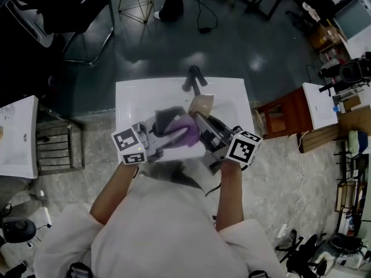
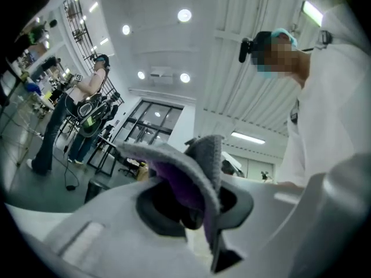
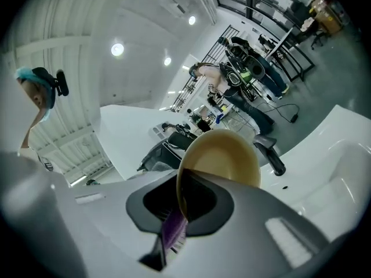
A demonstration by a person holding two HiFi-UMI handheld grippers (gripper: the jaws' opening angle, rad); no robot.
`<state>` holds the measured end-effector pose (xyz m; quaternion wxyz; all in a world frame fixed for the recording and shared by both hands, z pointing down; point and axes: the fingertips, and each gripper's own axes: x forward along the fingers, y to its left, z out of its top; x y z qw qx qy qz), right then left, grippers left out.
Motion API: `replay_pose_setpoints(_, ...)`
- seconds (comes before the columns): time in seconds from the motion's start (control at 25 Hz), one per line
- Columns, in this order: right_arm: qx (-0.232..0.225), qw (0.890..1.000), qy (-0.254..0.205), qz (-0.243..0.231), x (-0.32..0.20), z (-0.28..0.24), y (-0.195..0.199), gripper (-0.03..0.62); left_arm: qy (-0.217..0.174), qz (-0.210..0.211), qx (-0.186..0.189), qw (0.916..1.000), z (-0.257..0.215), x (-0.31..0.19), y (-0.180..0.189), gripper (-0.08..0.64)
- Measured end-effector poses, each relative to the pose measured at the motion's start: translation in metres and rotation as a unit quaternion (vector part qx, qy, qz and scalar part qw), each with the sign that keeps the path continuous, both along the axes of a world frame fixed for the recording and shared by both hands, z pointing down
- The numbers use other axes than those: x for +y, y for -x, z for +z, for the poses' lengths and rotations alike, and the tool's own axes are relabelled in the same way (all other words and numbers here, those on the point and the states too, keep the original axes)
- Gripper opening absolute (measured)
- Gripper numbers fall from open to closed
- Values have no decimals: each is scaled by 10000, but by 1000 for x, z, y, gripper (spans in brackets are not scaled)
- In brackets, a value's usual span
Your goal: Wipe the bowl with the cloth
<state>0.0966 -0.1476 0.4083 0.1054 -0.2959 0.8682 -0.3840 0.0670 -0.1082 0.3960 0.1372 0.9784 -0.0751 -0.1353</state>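
Observation:
Over a white sink I hold a beige bowl tilted on edge. My right gripper is shut on its rim. In the right gripper view the bowl rises out of the right gripper, its hollow turned to the camera. A grey and purple cloth lies bunched just left of the bowl, and my left gripper is shut on it. The cloth folds over the left gripper in the left gripper view. A purple corner of the cloth shows under the bowl.
A dark faucet stands at the sink's far edge, behind the bowl. A reddish wooden cabinet is right of the sink, a metal rack and a white surface are on the left. A chair stands beyond.

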Motion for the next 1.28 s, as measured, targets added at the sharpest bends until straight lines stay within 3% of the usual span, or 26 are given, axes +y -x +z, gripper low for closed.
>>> replay_pose_setpoints(0.36, -12, 9998, 198, -56, 0, 10, 4, 12, -236, -220, 171, 9993, -13, -7, 10, 67)
replay_pose_setpoints(0.52, 492, 9972, 274, -486, 13, 28, 18, 13, -240, -352, 355, 9985, -19, -15, 18, 66)
replay_pose_setpoints(0.68, 471, 9931, 100, -1066, 30, 25, 36, 12, -455, -387, 129, 9981, -25, -20, 19, 67)
replay_pose_setpoints(0.84, 768, 9812, -118, -1764, 51, 23, 50, 15, -799, -633, -348, 9942, -25, -25, 19, 67)
replay_pose_setpoints(0.96, 759, 9758, -256, -2033, 60, 20, 55, 17, -951, -806, -631, 9902, -24, -32, 20, 67)
replay_pose_setpoints(1.28, 590, 9665, -585, -2430, 77, 5, 54, 23, -776, -1235, -858, 9856, -18, -49, 27, 66)
